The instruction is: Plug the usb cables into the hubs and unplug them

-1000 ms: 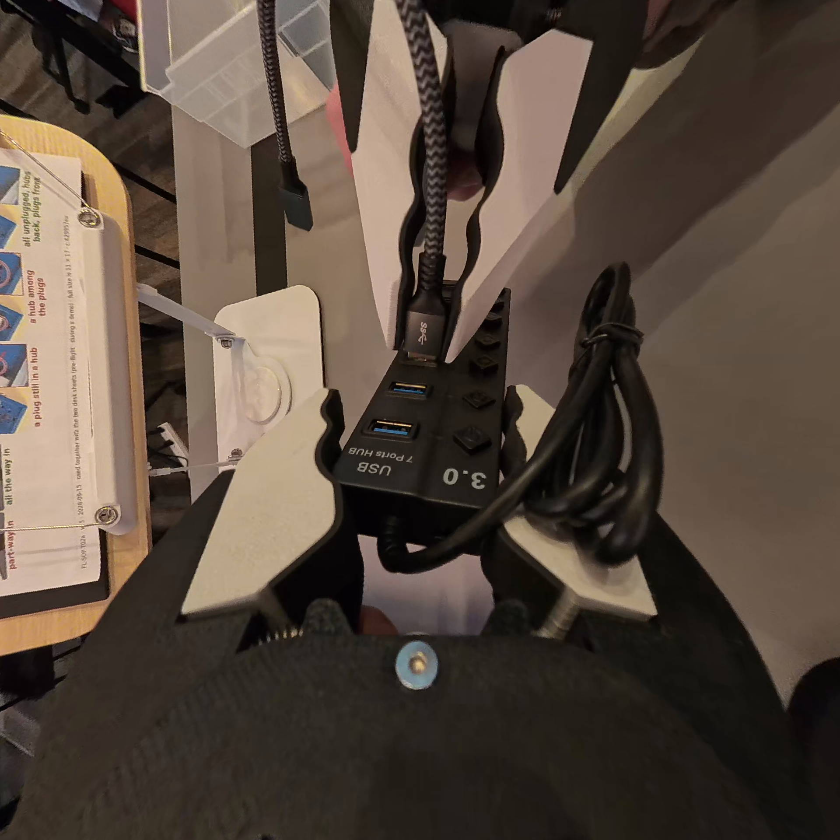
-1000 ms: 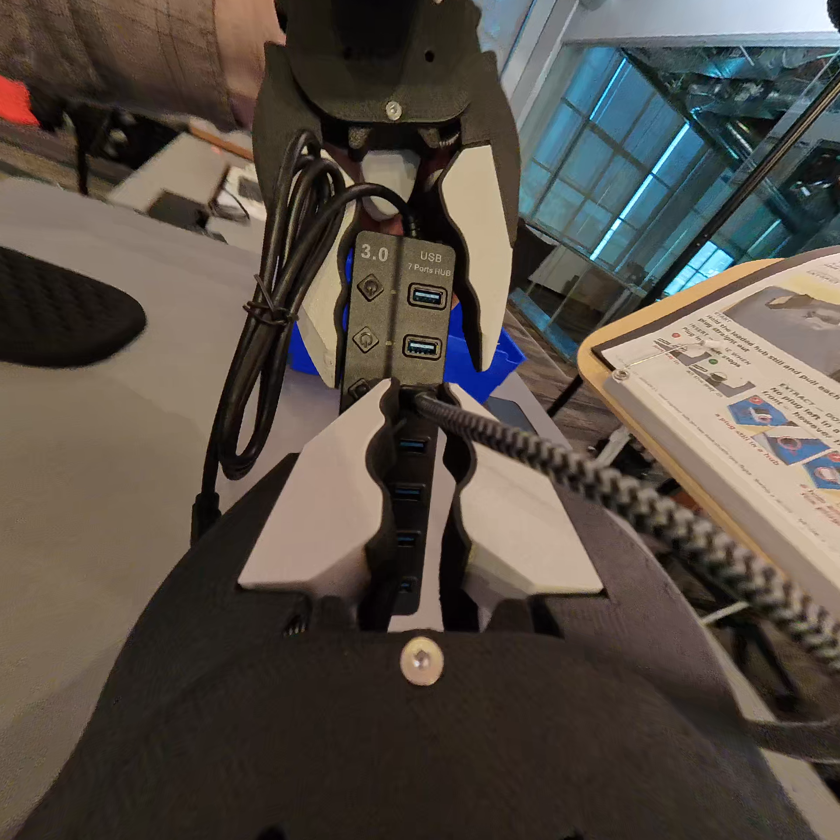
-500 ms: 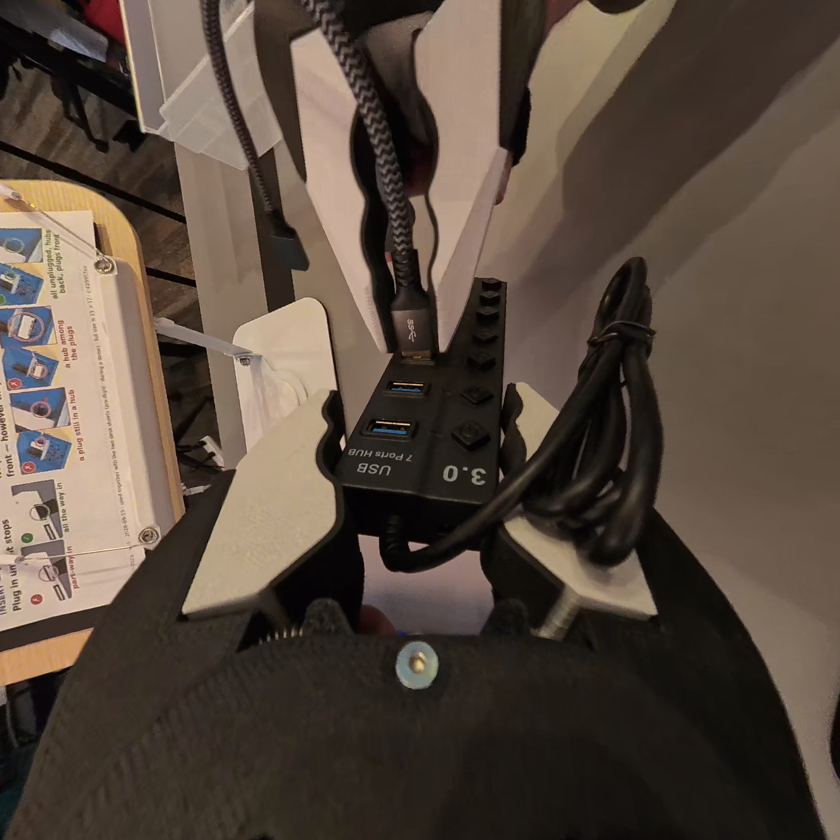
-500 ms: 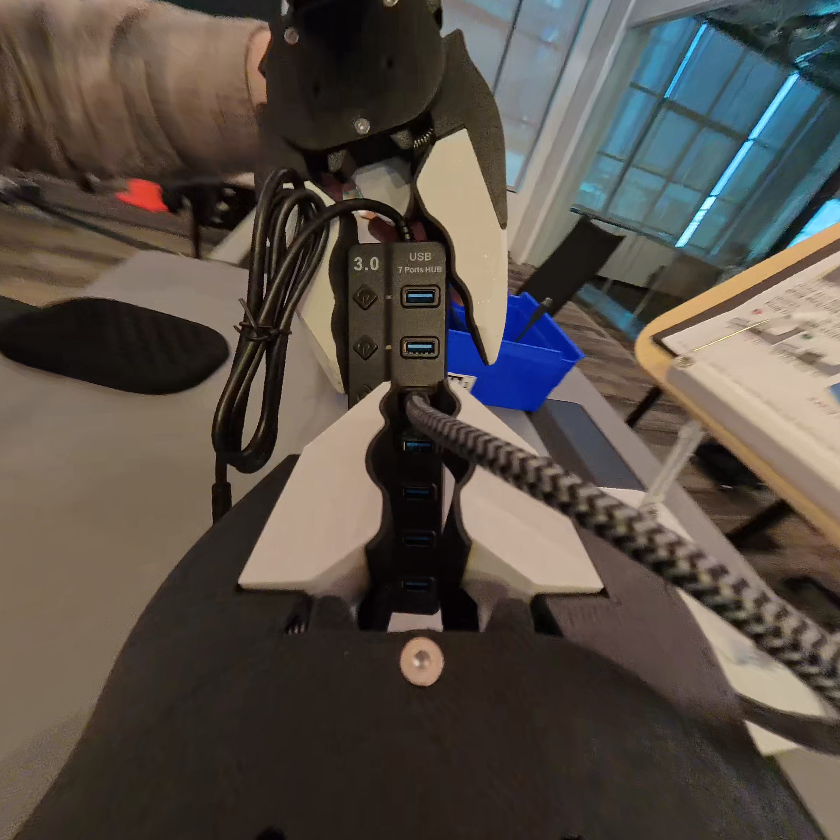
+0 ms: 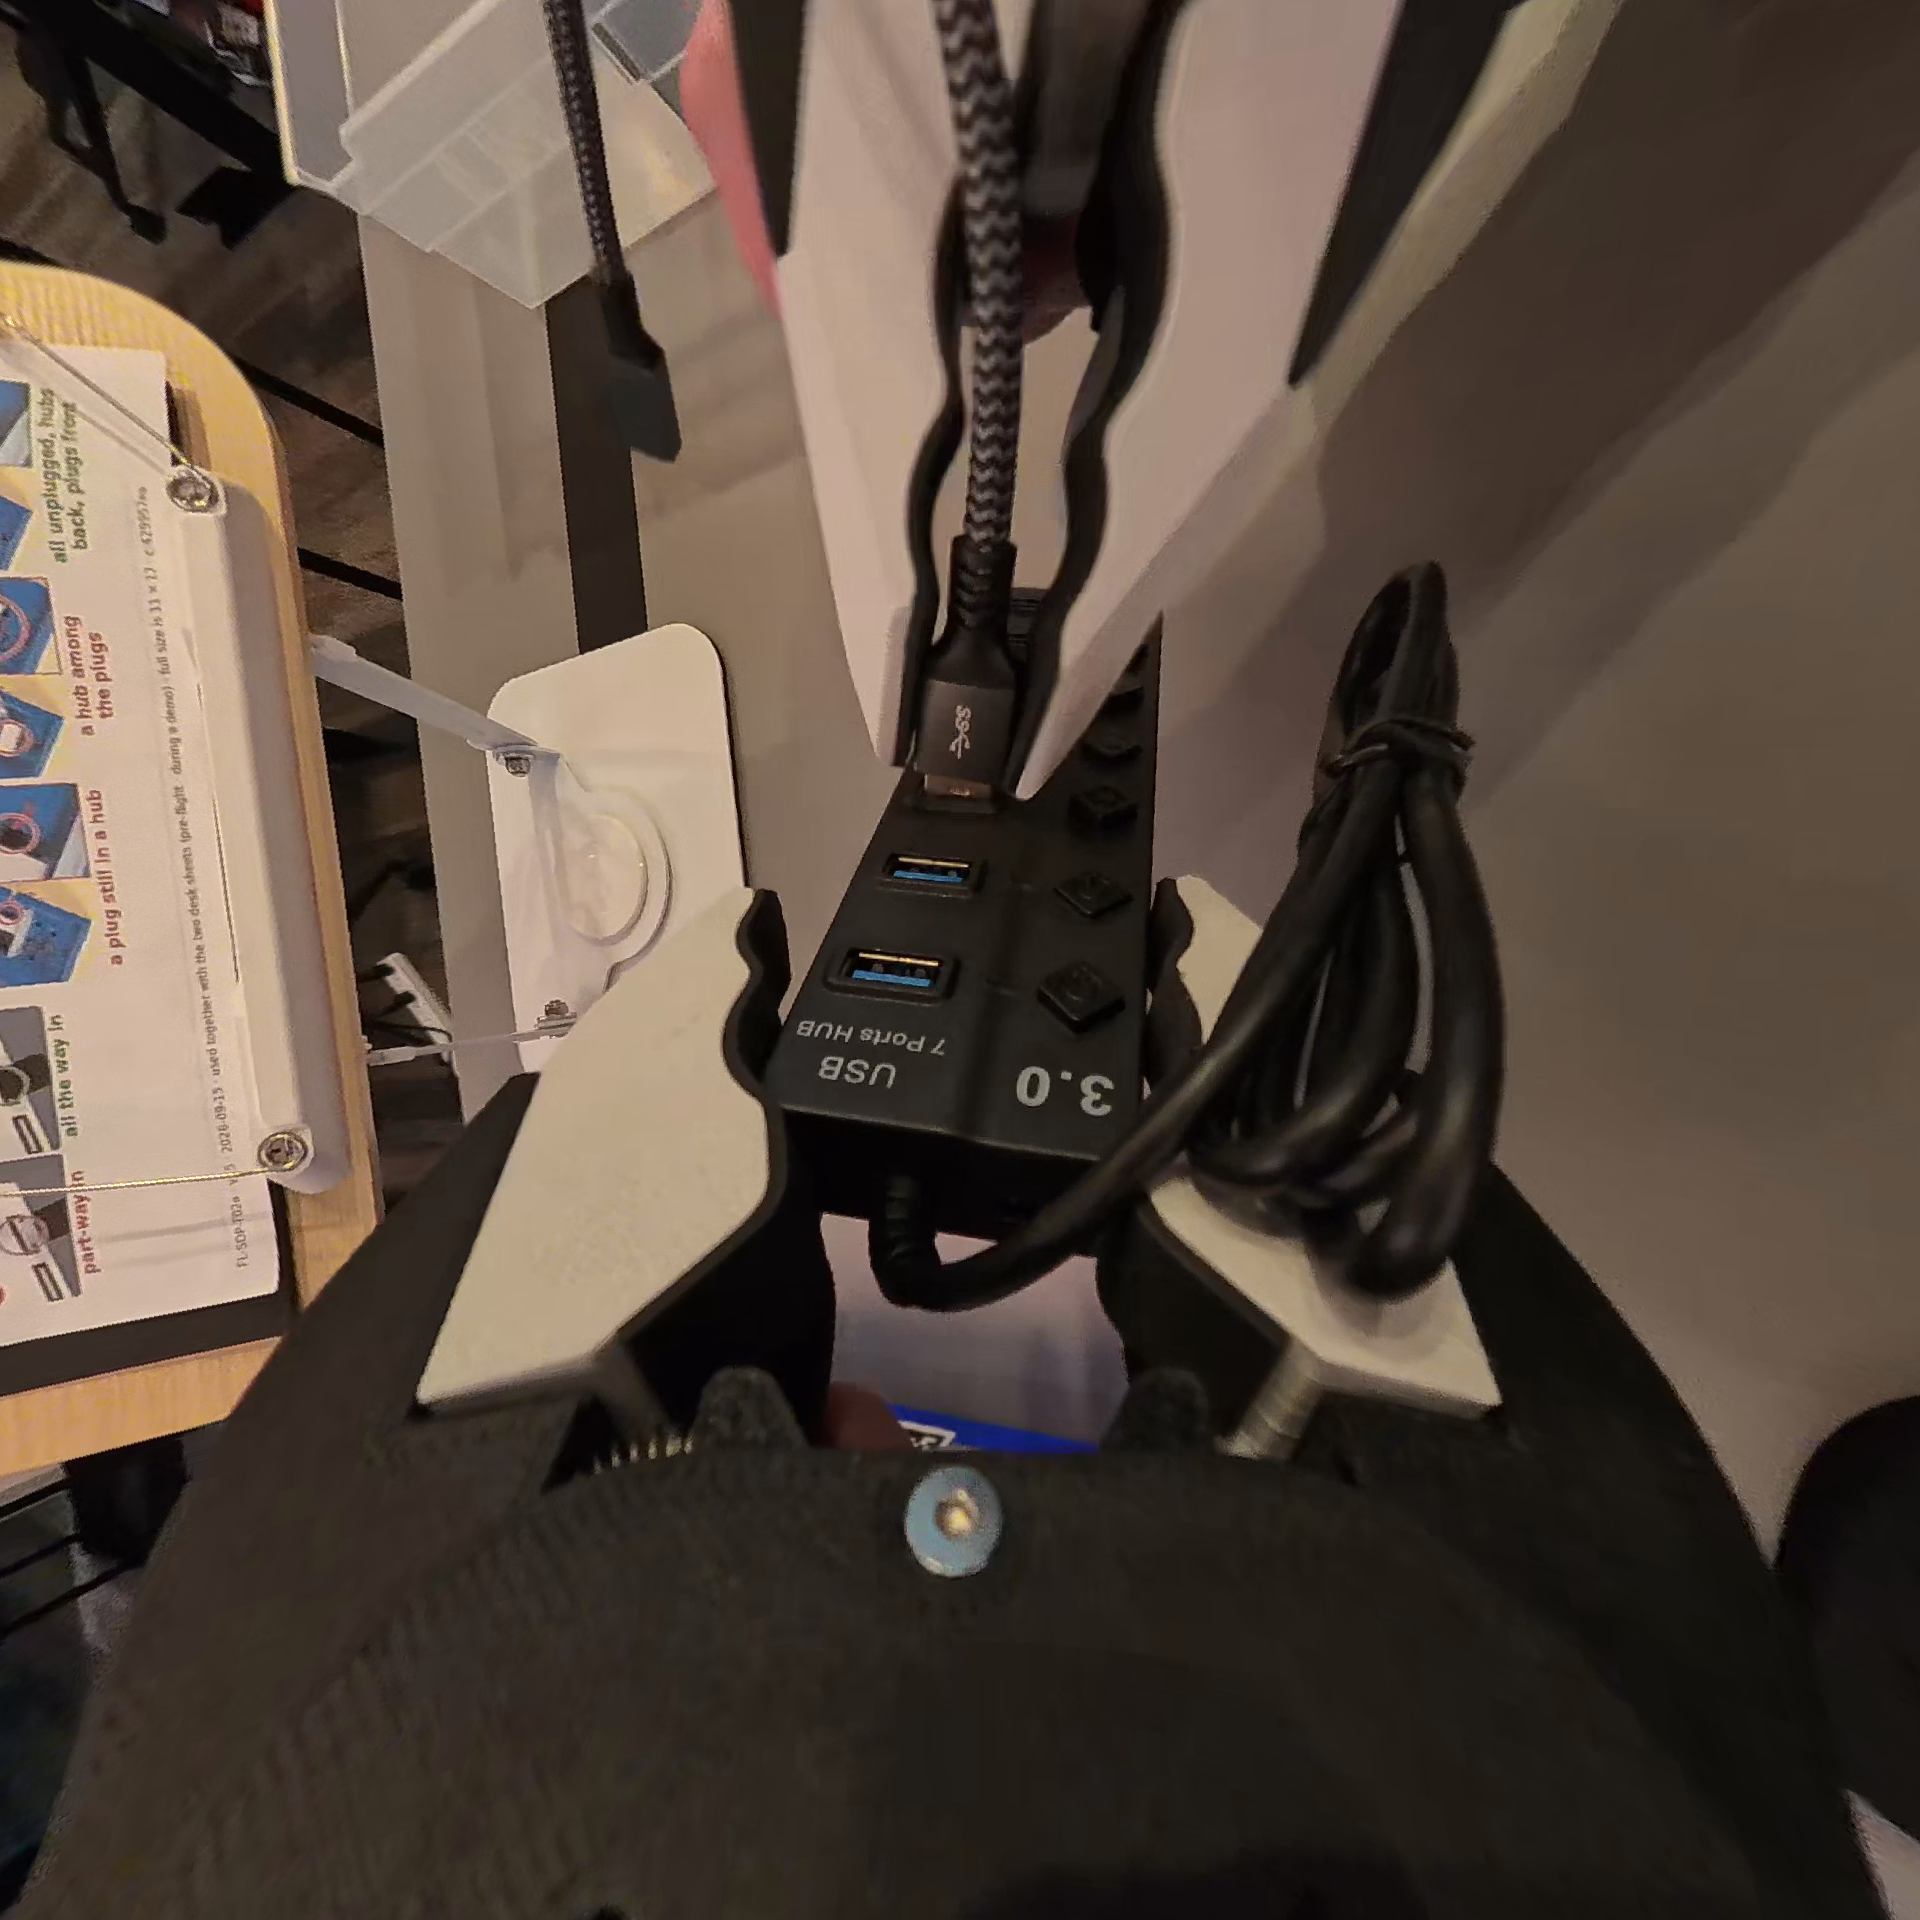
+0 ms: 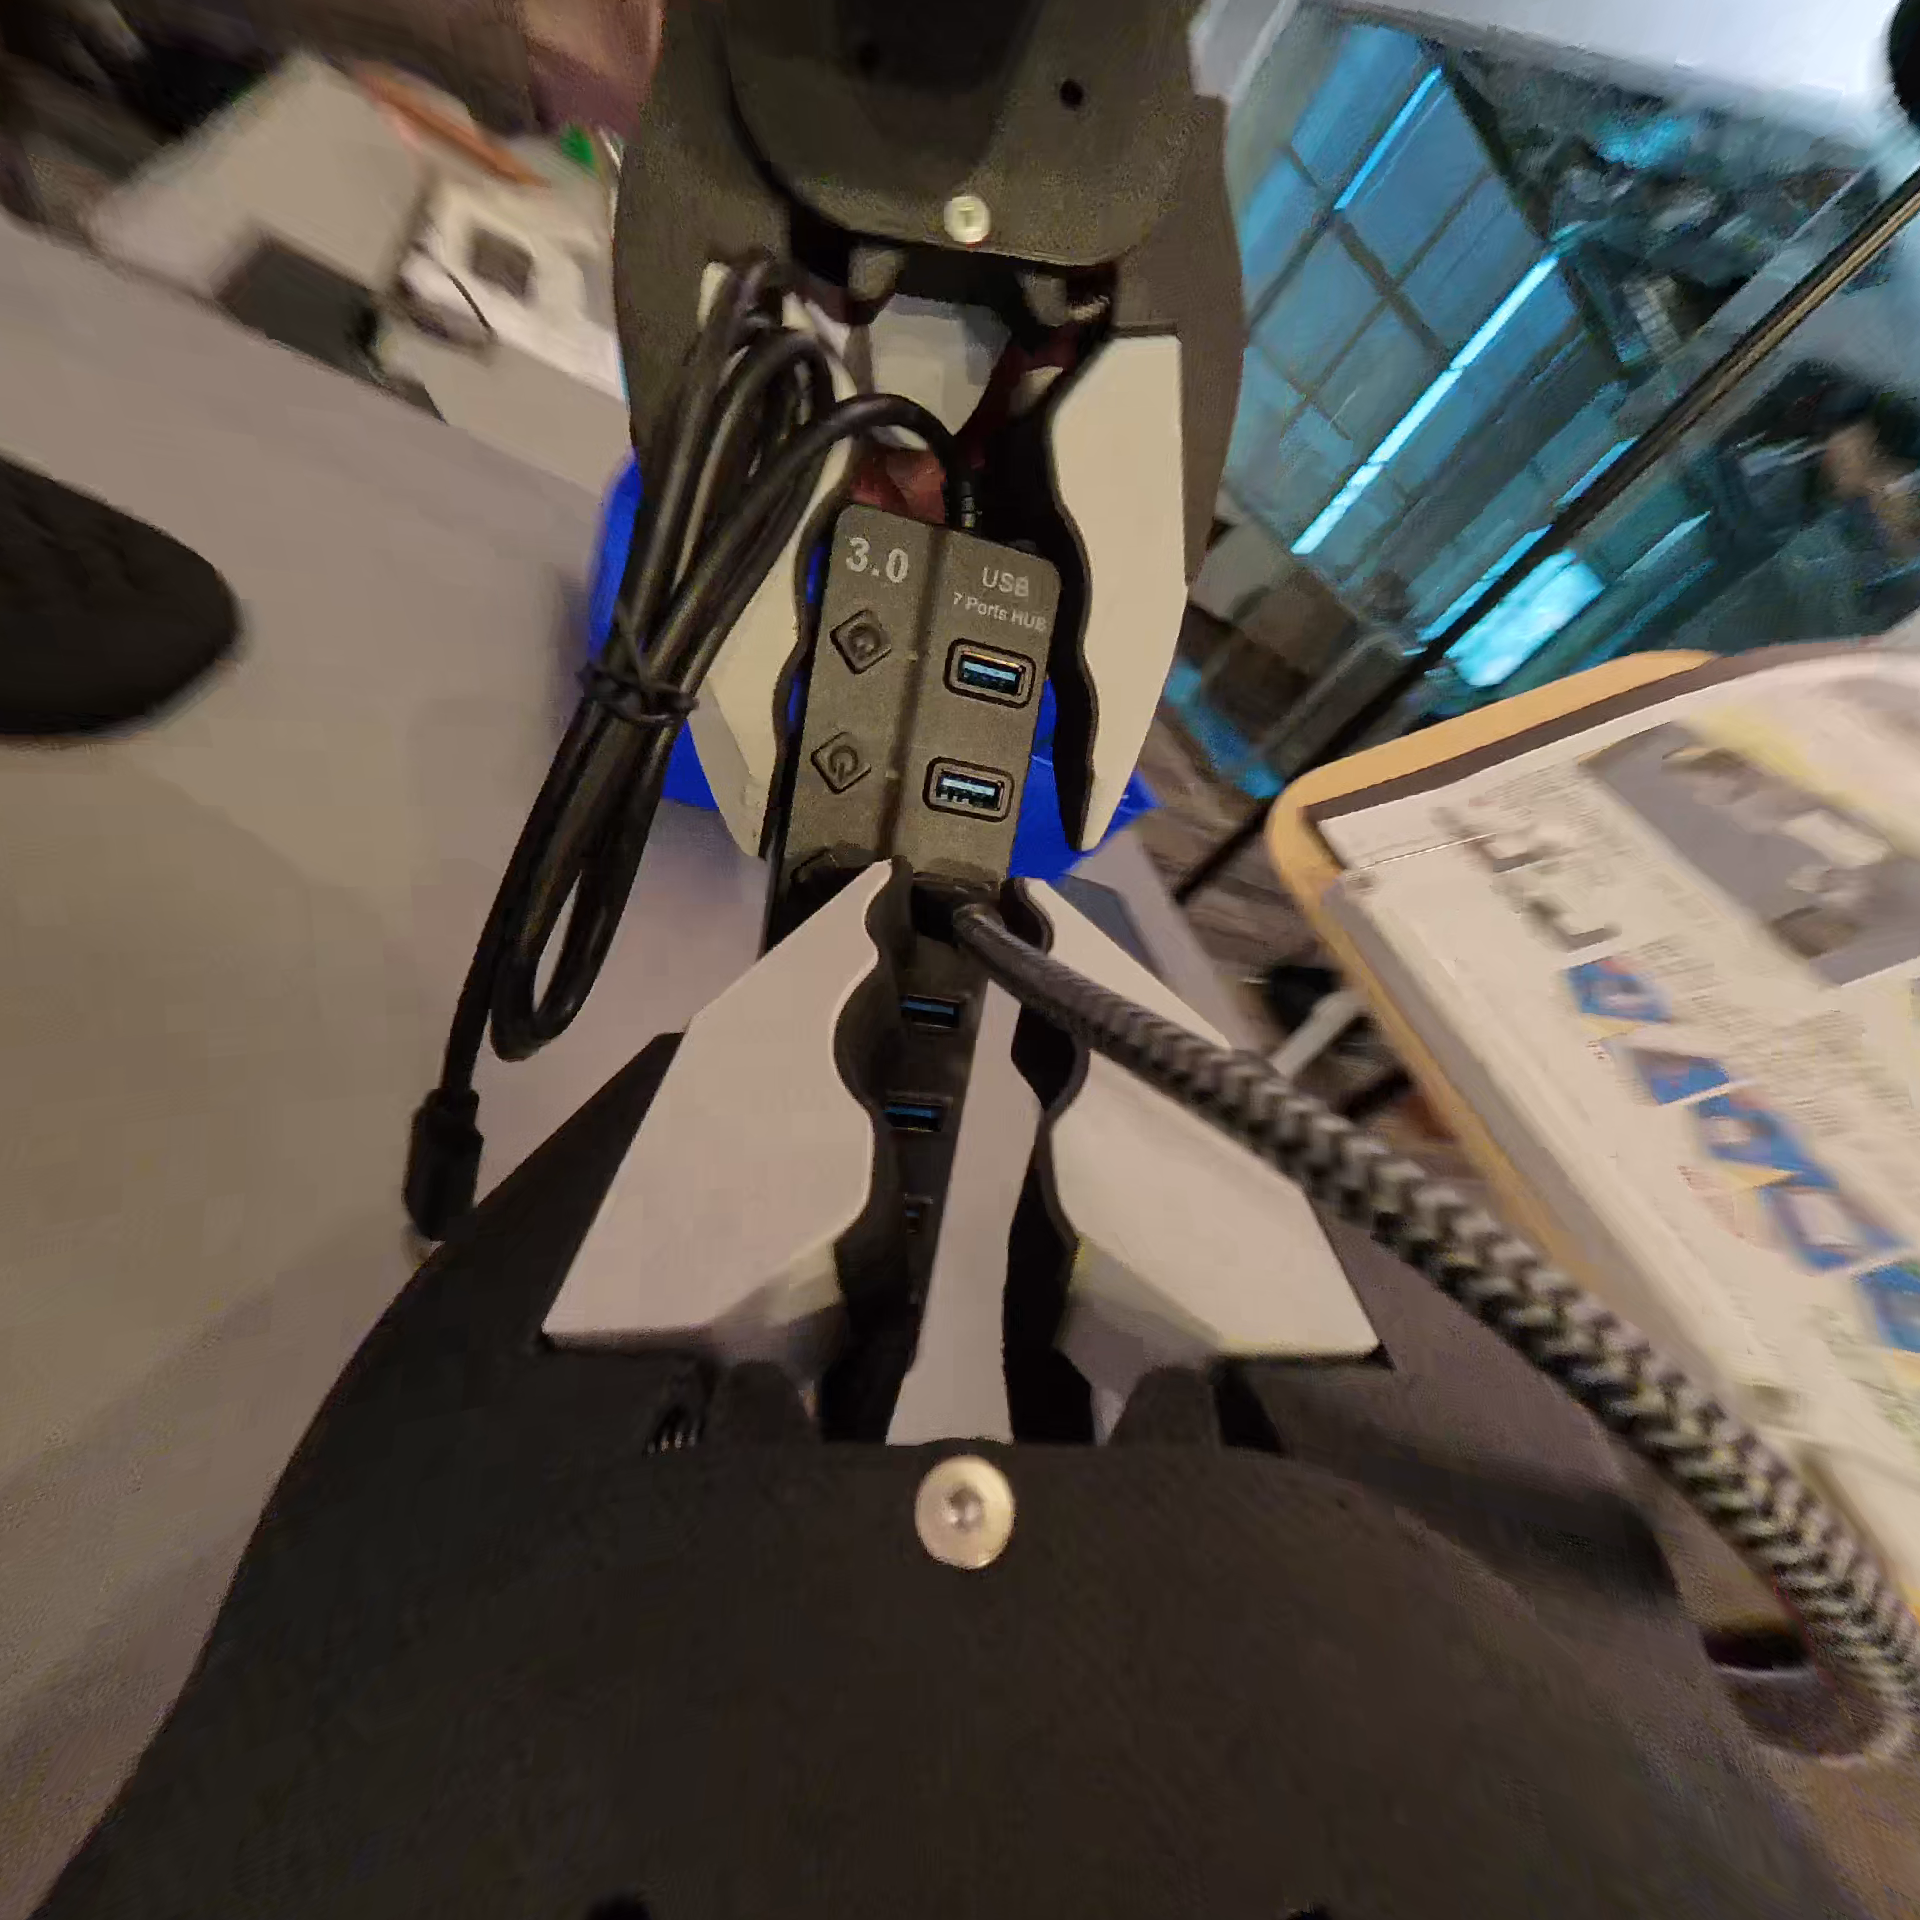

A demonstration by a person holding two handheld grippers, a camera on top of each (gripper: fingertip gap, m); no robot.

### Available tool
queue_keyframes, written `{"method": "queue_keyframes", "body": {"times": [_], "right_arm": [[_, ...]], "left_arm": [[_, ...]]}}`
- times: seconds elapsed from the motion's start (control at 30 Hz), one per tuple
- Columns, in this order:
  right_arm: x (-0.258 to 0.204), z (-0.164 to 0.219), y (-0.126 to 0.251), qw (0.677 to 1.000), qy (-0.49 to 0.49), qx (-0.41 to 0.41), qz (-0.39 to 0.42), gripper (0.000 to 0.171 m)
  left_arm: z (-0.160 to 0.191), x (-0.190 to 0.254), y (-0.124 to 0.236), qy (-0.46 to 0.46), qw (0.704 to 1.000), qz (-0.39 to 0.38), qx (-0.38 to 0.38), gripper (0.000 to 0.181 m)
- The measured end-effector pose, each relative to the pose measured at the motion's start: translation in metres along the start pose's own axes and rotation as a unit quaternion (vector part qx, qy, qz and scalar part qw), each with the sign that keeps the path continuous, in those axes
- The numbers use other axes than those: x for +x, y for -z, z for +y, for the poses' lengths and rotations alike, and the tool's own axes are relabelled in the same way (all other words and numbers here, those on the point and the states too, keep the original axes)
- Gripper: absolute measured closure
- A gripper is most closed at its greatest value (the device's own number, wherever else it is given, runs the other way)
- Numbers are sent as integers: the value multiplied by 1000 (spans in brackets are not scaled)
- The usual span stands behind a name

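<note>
at the far left, off the work, a laminated instruction sheet (image 5: pixel 114 831) sits on a wooden board, and a white acrylic stand (image 5: pixel 613 821) is beside it. the left gripper (image 5: pixel 966 1049) is clamped on the near end of the black seven-port usb hub (image 5: pixel 977 987), holding it up off the grey table (image 5: pixel 1662 727); its bundled black lead (image 5: pixel 1382 987) hangs over the right-hand finger. two ports nearest that grip are vacant. at the third, the right gripper (image 5: pixel 961 758) is closed on the braided cable's plug (image 5: pixel 961 717), whose metal tip sits at the port mouth, with a strip of metal showing. judgement: insertion is in hand but not fully seated. in the right wrist view further ports (image 6: pixel 920 1060) behind the plug also look empty, so most of the plugging, and all unplugging, appears outstanding. the cable's far connector (image 5: pixel 634 384) dangles loose at upper left.
</note>
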State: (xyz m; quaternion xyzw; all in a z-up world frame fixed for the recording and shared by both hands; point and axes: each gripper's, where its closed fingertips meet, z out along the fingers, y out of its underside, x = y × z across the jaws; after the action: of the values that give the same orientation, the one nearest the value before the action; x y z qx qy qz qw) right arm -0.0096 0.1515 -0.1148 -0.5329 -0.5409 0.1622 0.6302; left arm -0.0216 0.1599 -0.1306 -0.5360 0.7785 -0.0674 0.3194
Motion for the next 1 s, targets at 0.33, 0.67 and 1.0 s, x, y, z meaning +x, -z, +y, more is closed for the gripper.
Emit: {"method": "queue_keyframes", "body": {"times": [0.33, 0.67, 1.0], "right_arm": [[-2, 11, 8, 995, -66, -15, -73, 158], [4, 8, 8, 999, -33, -16, -38, 157], [0, 1, 3, 999, -41, -12, -34, 157]], "left_arm": [[-3, 1, -10, -57, 998, -6, -29, 118], [-4, -6, -8, -71, 997, -17, -41, 118], [3, -2, 0, -65, 997, -28, -21, 118]]}}
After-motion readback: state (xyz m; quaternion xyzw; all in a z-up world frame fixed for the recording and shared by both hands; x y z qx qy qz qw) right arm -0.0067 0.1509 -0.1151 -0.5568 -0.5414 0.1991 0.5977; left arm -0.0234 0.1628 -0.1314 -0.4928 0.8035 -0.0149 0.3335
